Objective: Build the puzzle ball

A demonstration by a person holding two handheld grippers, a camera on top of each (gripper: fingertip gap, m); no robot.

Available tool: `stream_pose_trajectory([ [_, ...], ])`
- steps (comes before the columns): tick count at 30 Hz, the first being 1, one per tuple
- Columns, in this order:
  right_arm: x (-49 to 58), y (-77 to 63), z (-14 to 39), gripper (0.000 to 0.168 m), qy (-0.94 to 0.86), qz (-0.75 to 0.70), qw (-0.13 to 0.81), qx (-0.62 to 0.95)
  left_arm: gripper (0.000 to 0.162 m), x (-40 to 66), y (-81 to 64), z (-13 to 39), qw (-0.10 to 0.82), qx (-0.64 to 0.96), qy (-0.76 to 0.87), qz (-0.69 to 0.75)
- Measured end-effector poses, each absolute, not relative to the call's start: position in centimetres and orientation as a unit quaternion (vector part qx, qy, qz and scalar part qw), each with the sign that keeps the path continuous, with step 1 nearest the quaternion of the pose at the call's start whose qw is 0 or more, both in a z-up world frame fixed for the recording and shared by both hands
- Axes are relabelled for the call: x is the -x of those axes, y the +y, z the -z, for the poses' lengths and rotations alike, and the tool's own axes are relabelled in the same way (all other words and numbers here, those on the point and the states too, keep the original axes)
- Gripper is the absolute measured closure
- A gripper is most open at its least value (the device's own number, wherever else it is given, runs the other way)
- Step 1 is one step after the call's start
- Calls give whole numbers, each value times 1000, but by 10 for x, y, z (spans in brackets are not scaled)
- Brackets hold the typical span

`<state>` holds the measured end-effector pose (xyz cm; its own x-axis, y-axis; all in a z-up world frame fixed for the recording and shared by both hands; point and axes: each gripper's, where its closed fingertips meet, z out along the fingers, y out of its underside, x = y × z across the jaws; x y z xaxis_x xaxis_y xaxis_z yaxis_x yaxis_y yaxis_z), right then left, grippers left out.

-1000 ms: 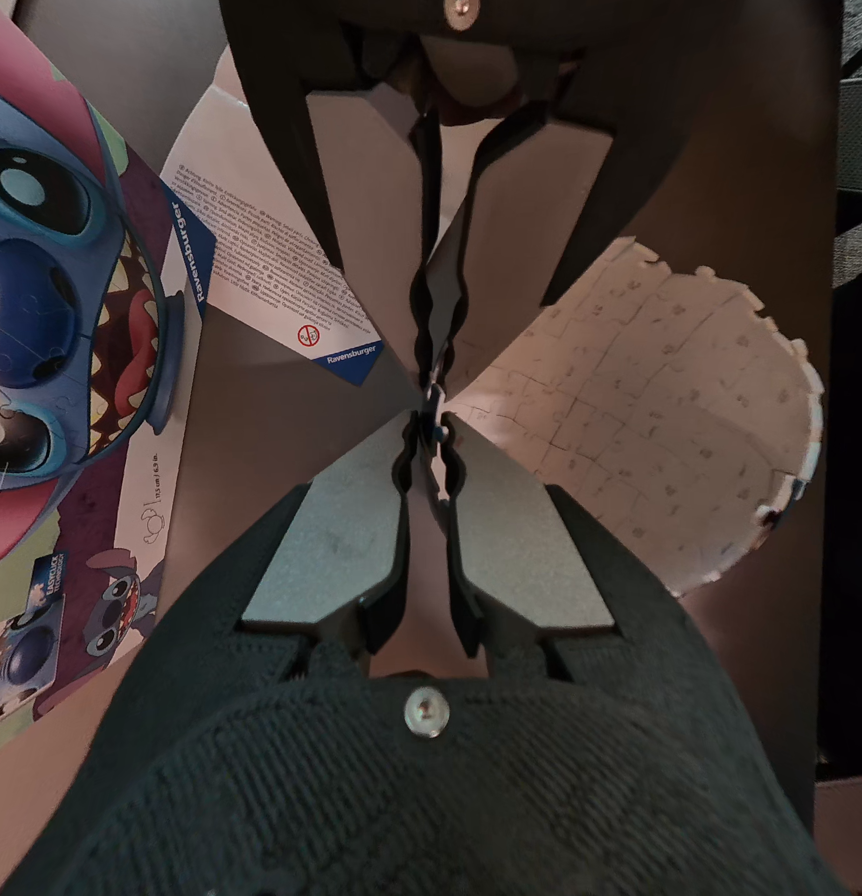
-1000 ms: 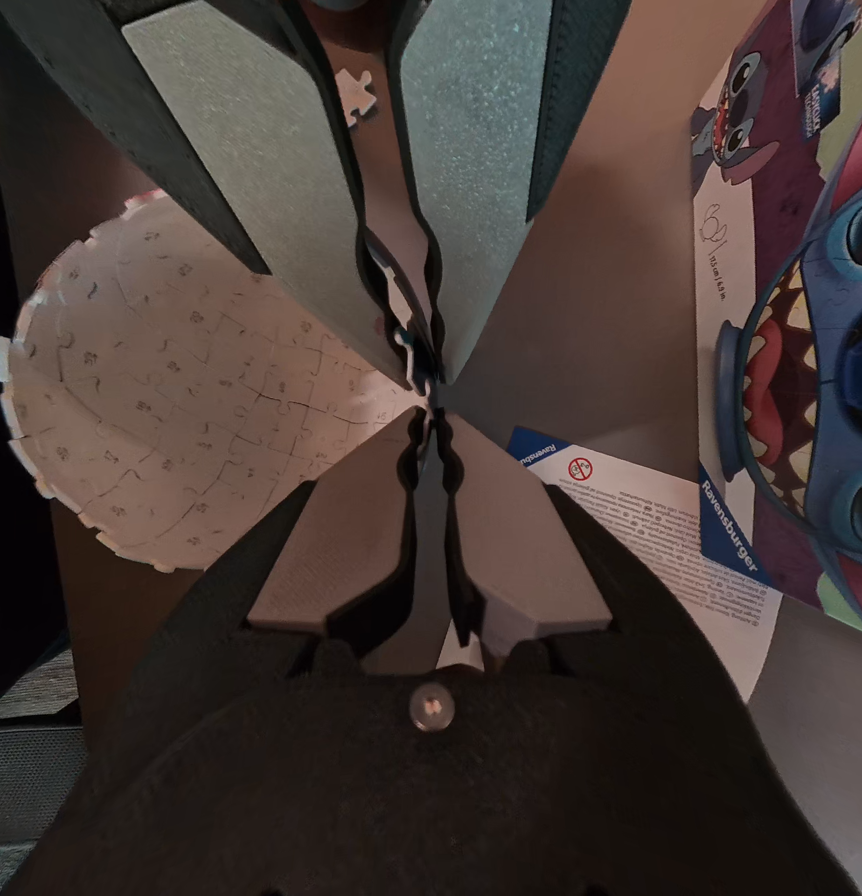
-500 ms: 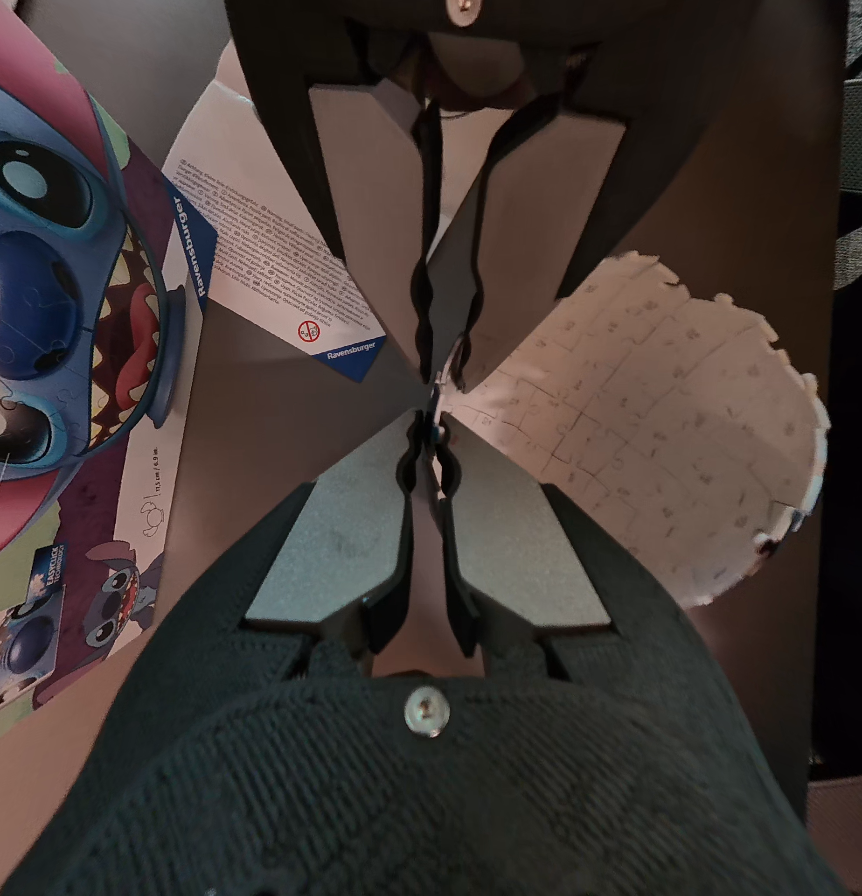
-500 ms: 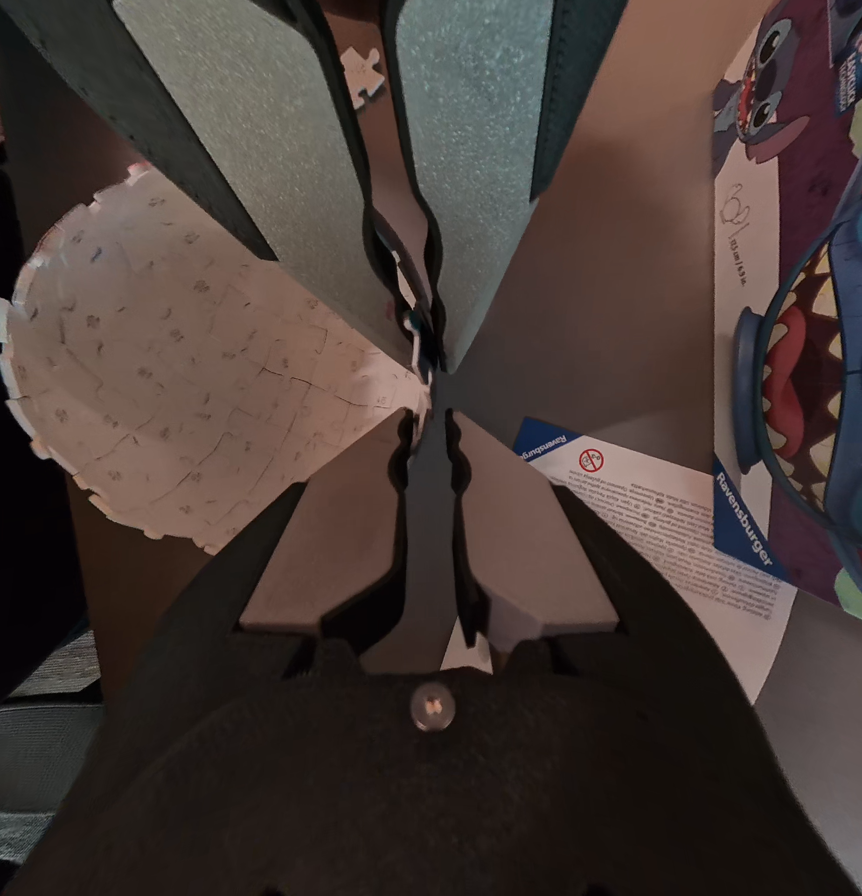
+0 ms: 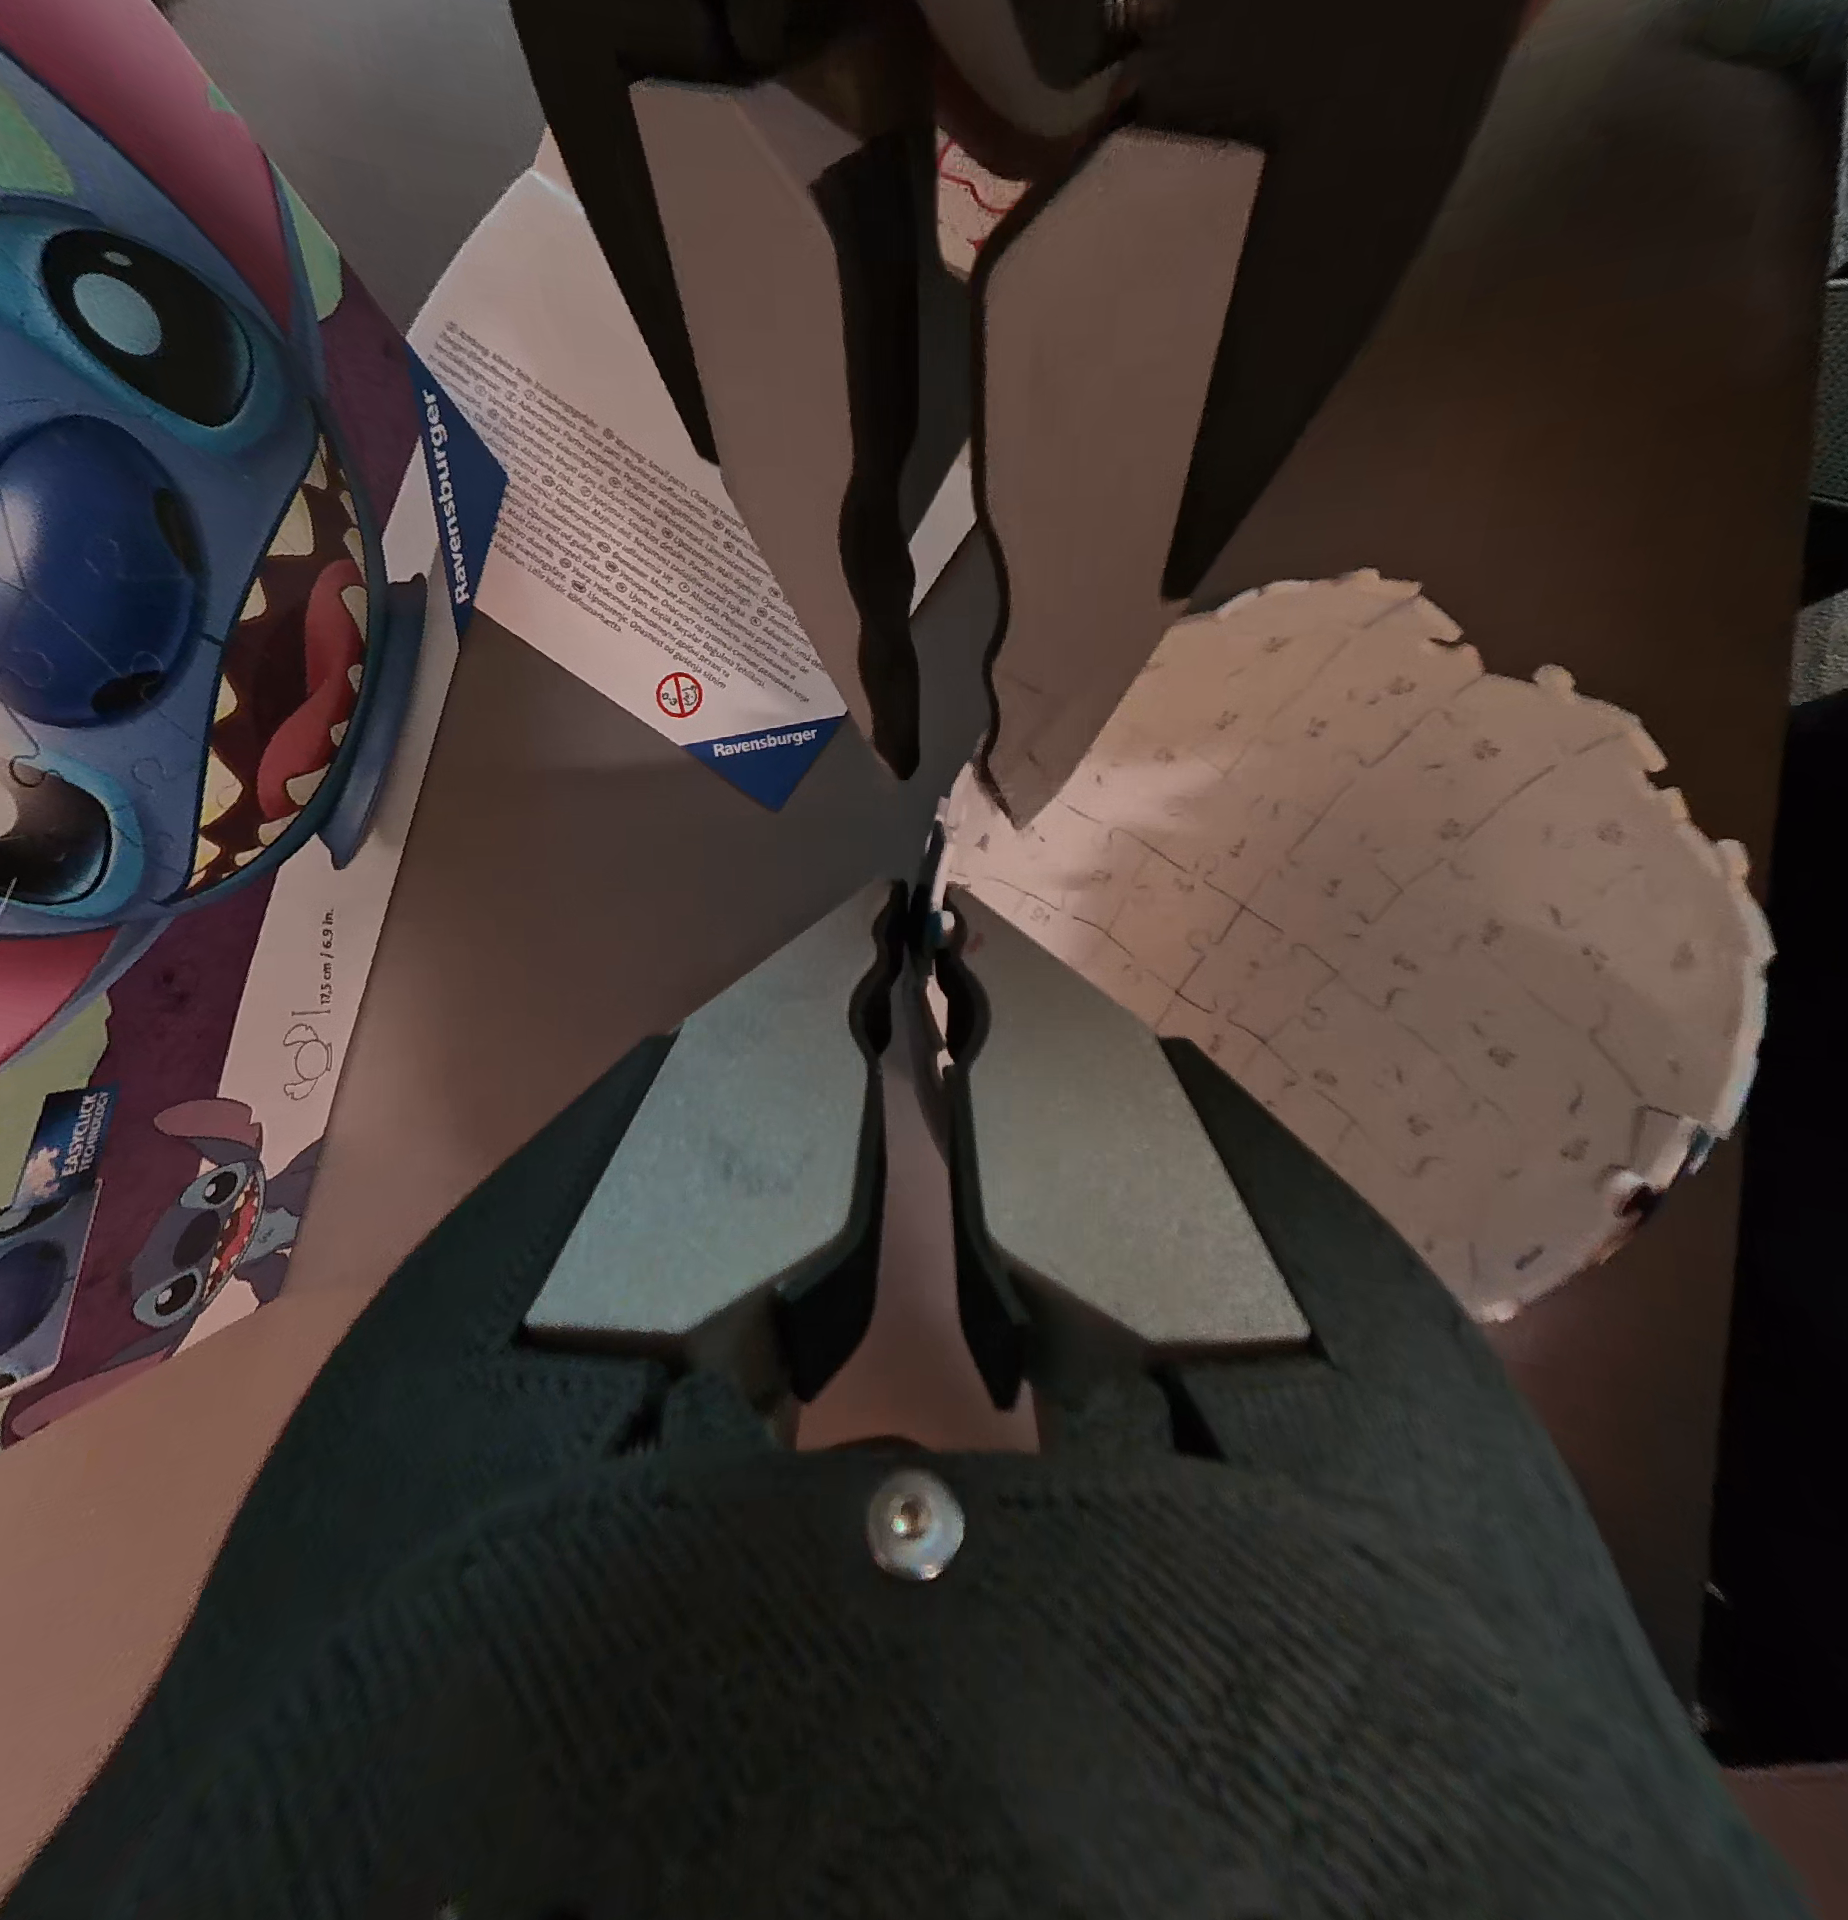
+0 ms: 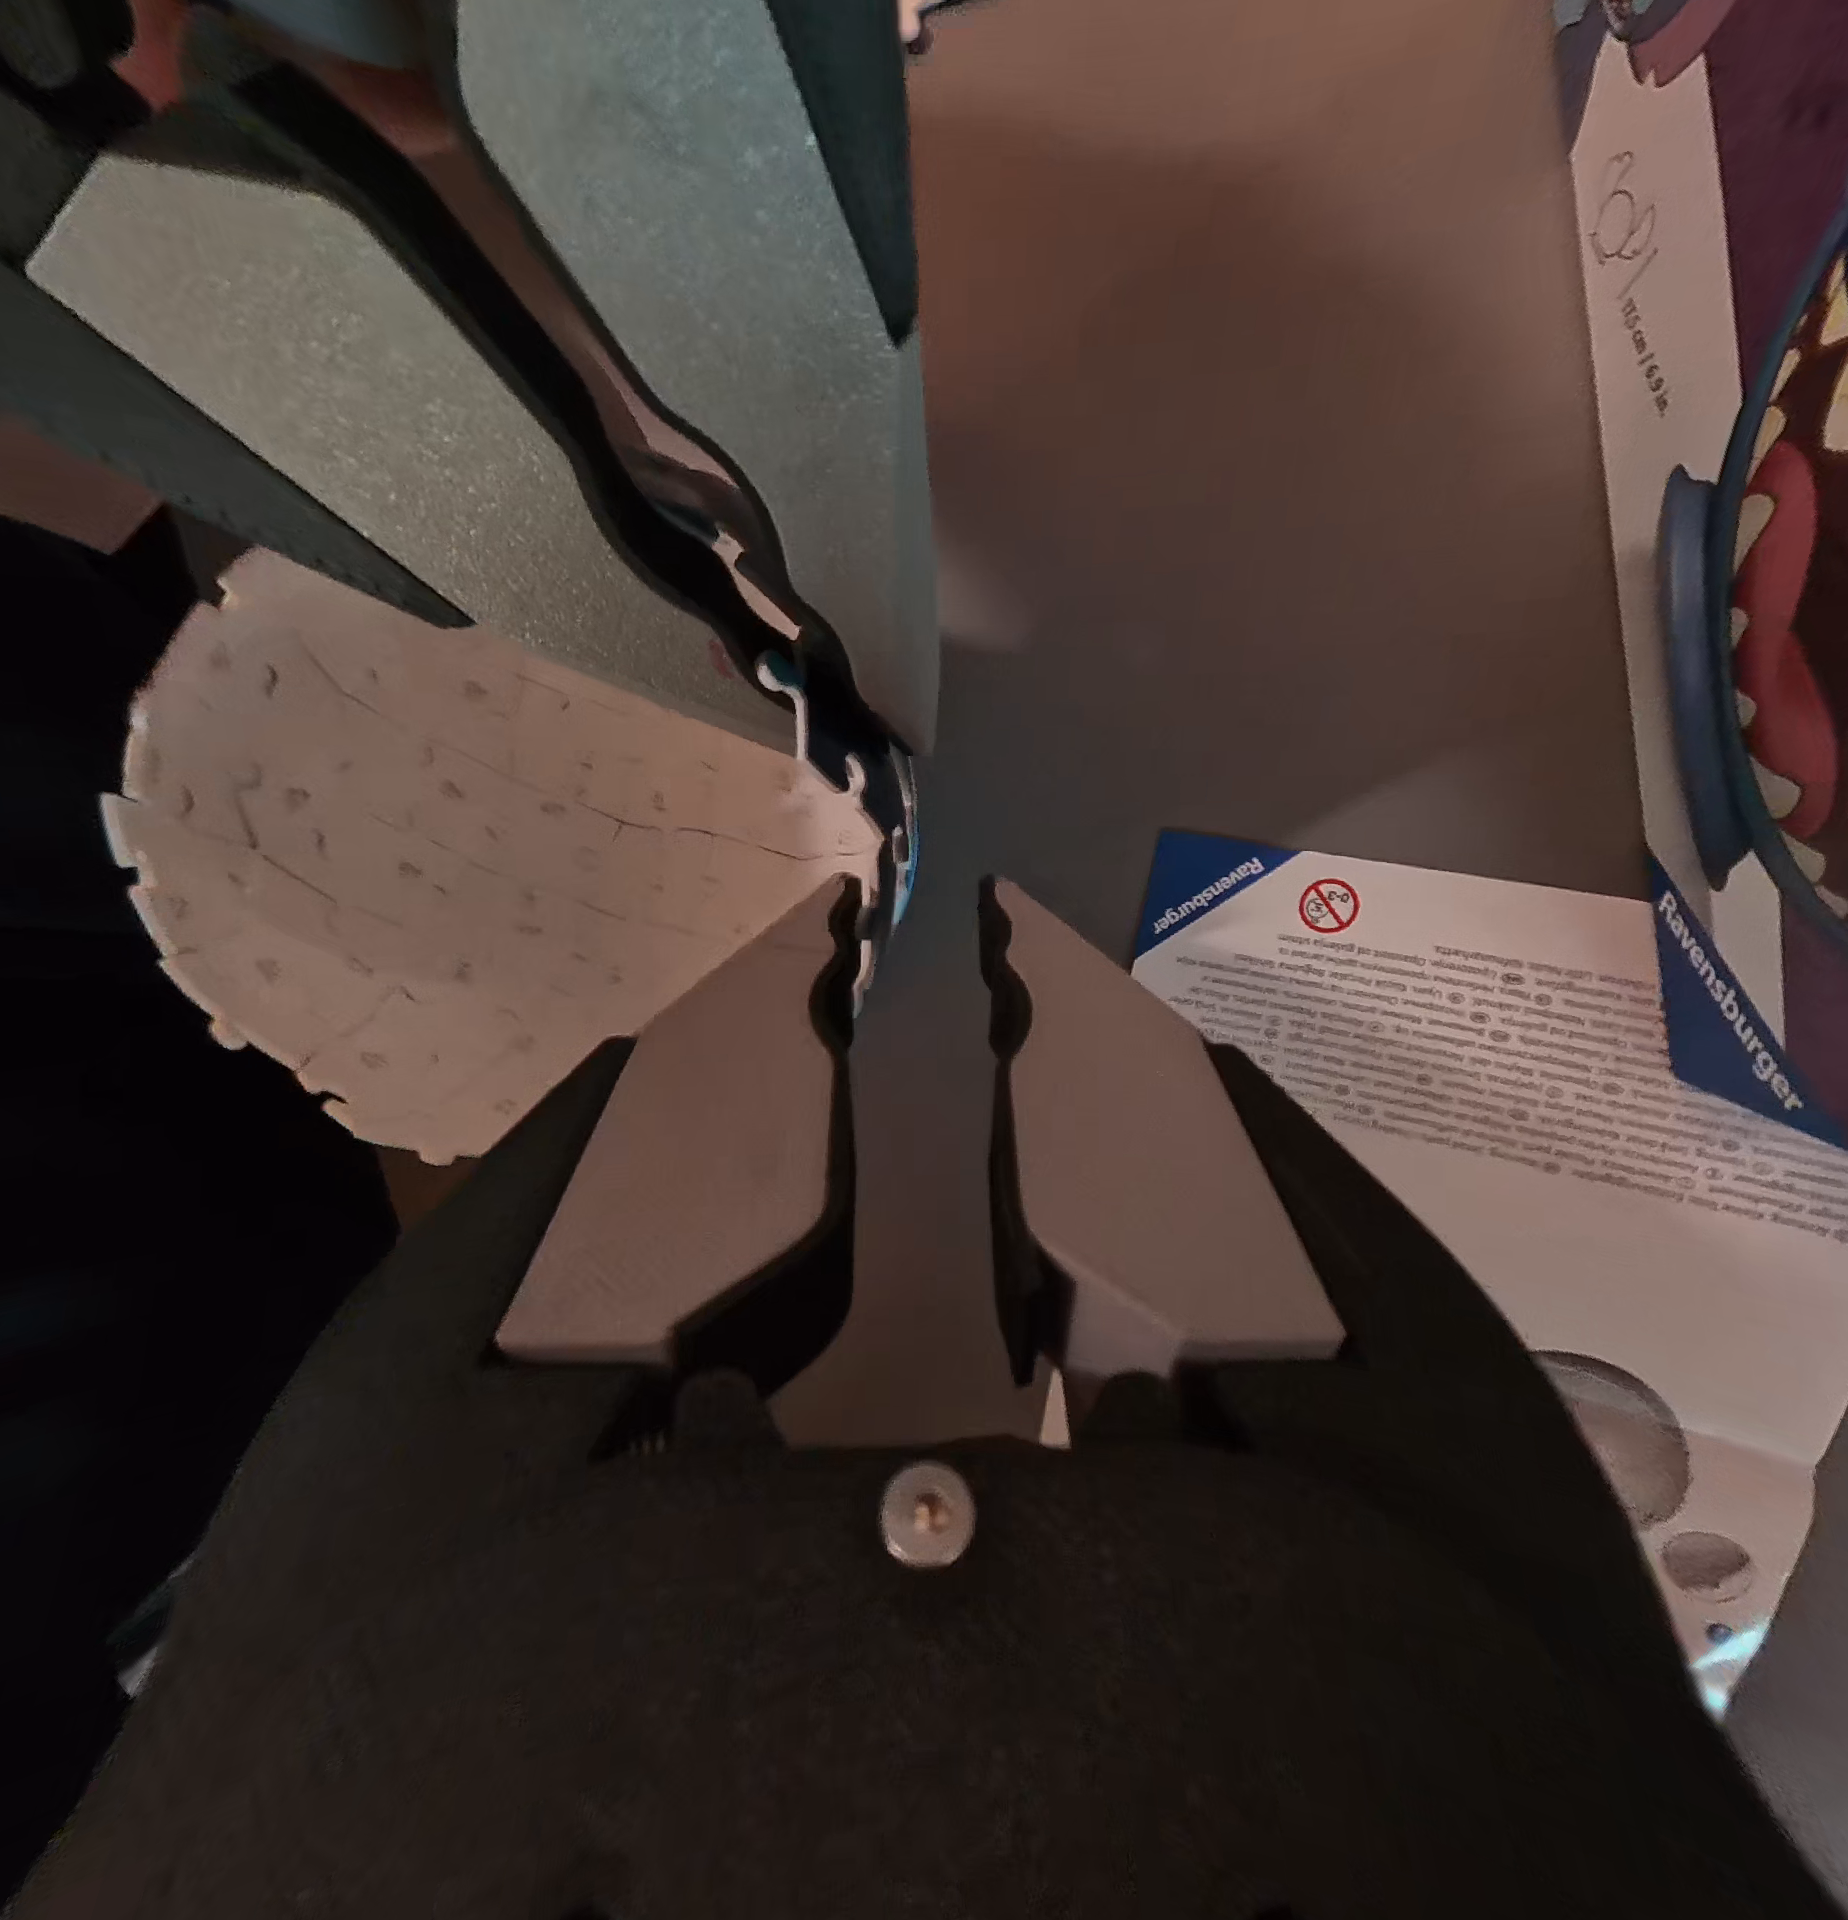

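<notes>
The half-built puzzle ball (image 5: 1367,935) is an open shell, white inside with a jagged rim, held up above the brown table. My left gripper (image 5: 915,906) is shut on its near rim. In the right wrist view the shell (image 6: 463,862) lies to the left, with the left gripper (image 6: 878,758) coming in from the top and clamped on its blue-edged rim. My right gripper (image 6: 918,894) is open and empty, its left finger beside the rim. It shows tip to tip with the left gripper in the left wrist view (image 5: 951,790).
The puzzle box (image 5: 120,623) with a blue cartoon creature lies on the table, also in the right wrist view (image 6: 1782,520). A white printed leaflet (image 5: 608,551) lies next to it (image 6: 1471,1039). A dark drop-off borders the table behind the shell (image 5: 1834,1039). Left and right tips are no more than a few centimetres apart.
My right gripper has opened, let go of the shell's rim, and drawn back a little. My left gripper keeps its hold; the shell has tilted slightly.
</notes>
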<state>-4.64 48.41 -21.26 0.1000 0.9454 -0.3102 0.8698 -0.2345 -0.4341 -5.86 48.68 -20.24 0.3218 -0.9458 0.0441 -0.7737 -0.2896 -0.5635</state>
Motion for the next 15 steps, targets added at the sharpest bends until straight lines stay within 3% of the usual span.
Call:
stream_pose_trajectory([
  [15, 47, 473, 225, 151, -578, -219, 4, 786, 160, 59, 480, 202, 257, 783, 537, 179],
])
